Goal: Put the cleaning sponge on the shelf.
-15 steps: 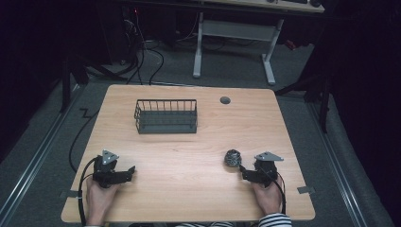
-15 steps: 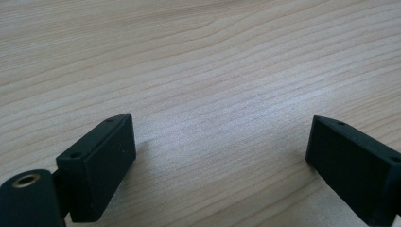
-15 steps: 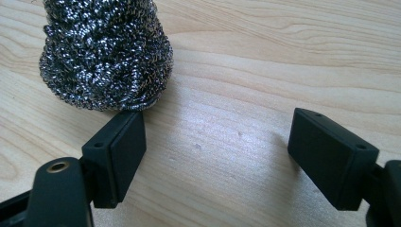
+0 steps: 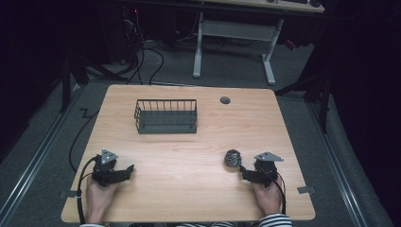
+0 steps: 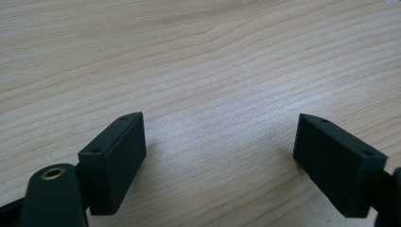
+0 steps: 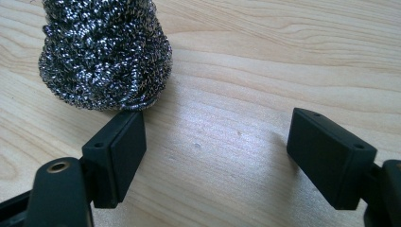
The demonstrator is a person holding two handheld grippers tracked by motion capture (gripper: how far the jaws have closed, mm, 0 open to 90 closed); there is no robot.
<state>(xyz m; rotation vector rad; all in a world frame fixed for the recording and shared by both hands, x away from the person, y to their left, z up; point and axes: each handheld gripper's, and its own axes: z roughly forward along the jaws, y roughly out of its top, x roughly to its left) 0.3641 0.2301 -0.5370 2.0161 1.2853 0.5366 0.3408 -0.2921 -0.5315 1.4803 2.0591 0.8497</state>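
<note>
Your left gripper rests on the table with its jaws wide apart and nothing between them. Your right gripper is wide apart too. The scrubber sits just past its tip, touching one jaw. The basket stands farther back.

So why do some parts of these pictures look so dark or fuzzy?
High view: the lit table sits amid near-black surroundings. Right gripper view: the steel wool scourer is sharp, the near jaws soft, with pale glare on the wood between them. Left gripper view: the same glare.
</note>
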